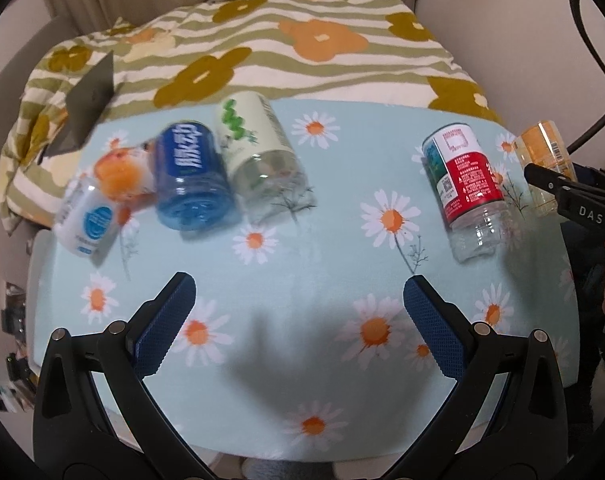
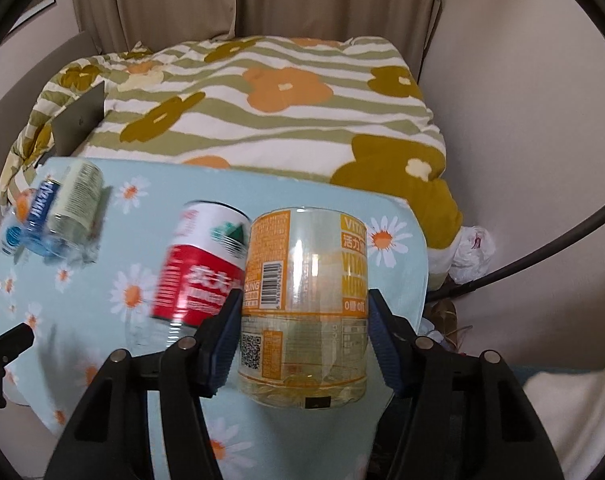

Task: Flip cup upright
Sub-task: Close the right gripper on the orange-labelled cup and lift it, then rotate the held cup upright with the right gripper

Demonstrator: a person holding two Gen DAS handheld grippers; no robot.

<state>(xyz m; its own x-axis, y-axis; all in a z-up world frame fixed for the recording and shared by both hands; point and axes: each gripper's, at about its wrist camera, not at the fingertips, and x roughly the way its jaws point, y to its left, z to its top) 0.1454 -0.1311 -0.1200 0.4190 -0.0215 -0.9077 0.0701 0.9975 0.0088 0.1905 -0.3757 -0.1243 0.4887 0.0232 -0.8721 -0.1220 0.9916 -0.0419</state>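
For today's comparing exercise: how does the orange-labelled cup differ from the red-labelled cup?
The orange-labelled cup sits between the jaws of the right gripper; the red-labelled cup stands free on the daisy cloth beside it. The orange-labelled cup is yellow-tinted plastic; the red-labelled cup is colourless below its label. Both are cut bottle sections standing inverted.
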